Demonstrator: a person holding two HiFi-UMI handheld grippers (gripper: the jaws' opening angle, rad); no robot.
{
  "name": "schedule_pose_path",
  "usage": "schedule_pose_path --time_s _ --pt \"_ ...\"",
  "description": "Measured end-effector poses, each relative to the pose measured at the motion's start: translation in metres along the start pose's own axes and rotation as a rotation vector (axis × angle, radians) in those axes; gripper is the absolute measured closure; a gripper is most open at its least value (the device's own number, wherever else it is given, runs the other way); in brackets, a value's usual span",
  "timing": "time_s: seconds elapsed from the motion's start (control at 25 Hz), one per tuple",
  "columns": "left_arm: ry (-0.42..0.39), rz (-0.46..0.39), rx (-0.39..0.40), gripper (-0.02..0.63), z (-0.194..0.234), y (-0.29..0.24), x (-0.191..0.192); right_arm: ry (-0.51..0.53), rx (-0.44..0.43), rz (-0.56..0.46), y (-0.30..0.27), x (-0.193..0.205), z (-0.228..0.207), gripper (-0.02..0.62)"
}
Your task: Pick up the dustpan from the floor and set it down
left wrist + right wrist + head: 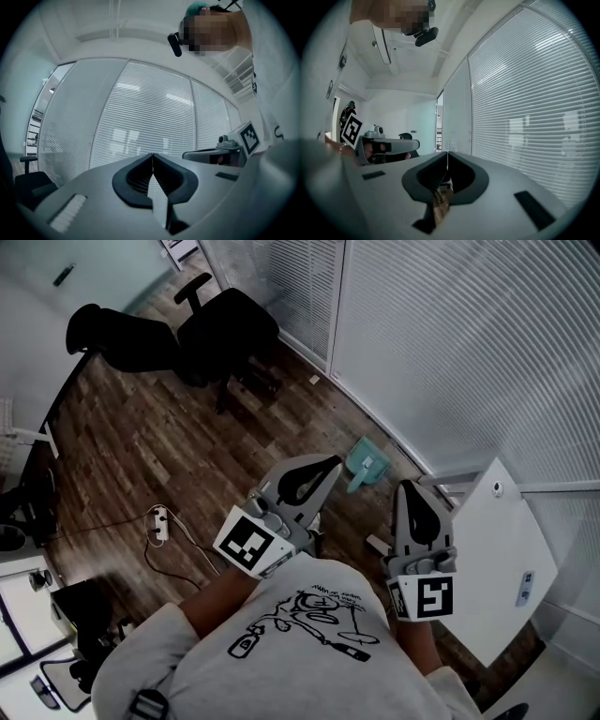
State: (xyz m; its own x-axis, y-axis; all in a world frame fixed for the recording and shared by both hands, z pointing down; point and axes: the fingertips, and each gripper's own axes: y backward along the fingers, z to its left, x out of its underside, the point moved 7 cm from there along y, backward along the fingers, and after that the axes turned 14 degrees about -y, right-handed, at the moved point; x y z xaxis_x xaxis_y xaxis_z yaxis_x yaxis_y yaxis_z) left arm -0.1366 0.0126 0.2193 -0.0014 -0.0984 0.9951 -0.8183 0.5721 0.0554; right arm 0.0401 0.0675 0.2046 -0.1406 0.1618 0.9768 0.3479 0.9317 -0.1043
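Observation:
A teal dustpan [366,463] lies on the wooden floor close to the wall of blinds, in the head view only. Both grippers are held level at chest height, well above the floor. My left gripper [333,463] points toward the dustpan from the left; in its own view its jaws [152,155] meet with nothing between them. My right gripper [405,487] is beside it on the right, and its jaws [447,153] are shut and empty too. Each gripper view shows the other gripper [220,154] [389,146] alongside; neither shows the dustpan.
Two black office chairs [225,329] [117,338] stand at the back left. A white power strip with its cable [159,524] lies on the floor to the left. A white tabletop [497,559] is at the right, against the blinds [450,334].

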Motion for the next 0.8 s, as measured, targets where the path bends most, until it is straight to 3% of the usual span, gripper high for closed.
schedule_pose_path --time_s 0.32,0.8 --pt "-0.001 -0.017 0.017 0.604 0.033 -0.009 0.000 -0.005 0.002 -0.017 -0.036 -0.007 0.000 0.589" --pt "-0.016 -0.015 0.032 0.604 0.009 -0.054 -0.005 -0.005 -0.010 -0.025 -0.026 -0.022 -0.042 0.589"
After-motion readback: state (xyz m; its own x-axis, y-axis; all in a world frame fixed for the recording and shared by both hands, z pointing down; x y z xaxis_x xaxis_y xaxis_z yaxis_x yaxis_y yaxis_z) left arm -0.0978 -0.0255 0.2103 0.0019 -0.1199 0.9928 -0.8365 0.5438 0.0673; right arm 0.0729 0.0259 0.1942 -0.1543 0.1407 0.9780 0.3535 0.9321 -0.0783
